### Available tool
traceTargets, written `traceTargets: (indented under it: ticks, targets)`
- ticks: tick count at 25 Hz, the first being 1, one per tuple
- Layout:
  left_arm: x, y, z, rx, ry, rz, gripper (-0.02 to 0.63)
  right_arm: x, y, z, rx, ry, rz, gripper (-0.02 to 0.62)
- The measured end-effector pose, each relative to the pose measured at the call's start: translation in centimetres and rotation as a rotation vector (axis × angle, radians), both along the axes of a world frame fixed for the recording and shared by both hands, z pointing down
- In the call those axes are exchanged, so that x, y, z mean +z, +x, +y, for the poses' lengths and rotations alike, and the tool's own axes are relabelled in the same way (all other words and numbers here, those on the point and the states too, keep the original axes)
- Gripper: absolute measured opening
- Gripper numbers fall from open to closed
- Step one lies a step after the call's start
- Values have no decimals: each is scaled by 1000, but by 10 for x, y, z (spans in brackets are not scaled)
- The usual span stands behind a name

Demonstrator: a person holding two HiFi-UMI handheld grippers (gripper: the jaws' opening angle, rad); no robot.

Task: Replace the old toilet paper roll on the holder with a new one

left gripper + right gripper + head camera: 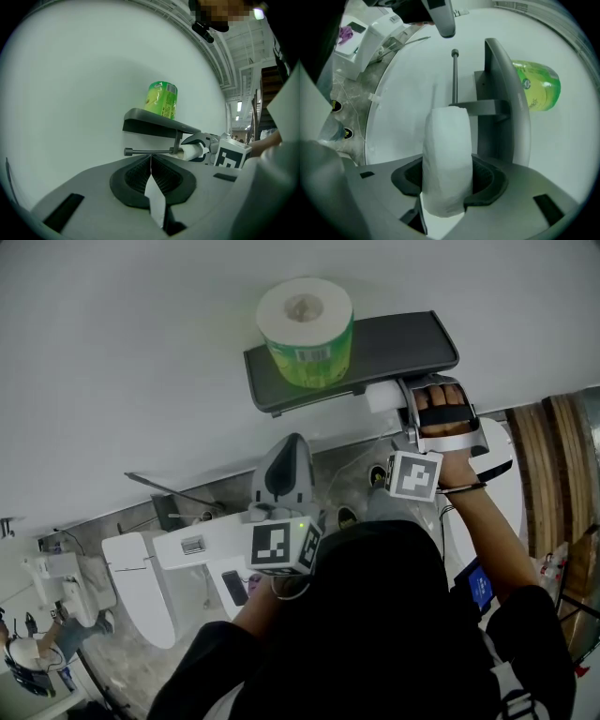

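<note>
Status: my right tongs (447,180) pinch the squashed white old paper roll (446,150) beside the dark grey wall holder (506,93); my left tongs (151,176) are pressed together. The green-wrapped new roll (305,329) stands on top of the holder.

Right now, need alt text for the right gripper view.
The right gripper is shut on a small white paper roll. Beyond it the holder's bar and dark shelf stand against a white wall, with a green-wrapped roll on the shelf.
</note>
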State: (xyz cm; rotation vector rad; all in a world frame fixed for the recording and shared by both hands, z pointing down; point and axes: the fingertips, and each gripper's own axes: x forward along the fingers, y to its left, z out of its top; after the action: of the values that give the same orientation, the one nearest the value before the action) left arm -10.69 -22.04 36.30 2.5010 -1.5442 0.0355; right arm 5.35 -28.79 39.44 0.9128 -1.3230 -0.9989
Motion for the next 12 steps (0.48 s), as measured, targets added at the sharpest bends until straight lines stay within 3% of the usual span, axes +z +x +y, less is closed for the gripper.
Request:
traceTargets:
  ticks: [6, 12]
  targets:
    - [-2, 5, 1, 11, 2, -11, 23, -1, 6, -5, 22, 56, 8, 230]
    - [-3, 9, 1, 19, 7, -22, 23, -8, 6, -1, -17, 109, 47, 230]
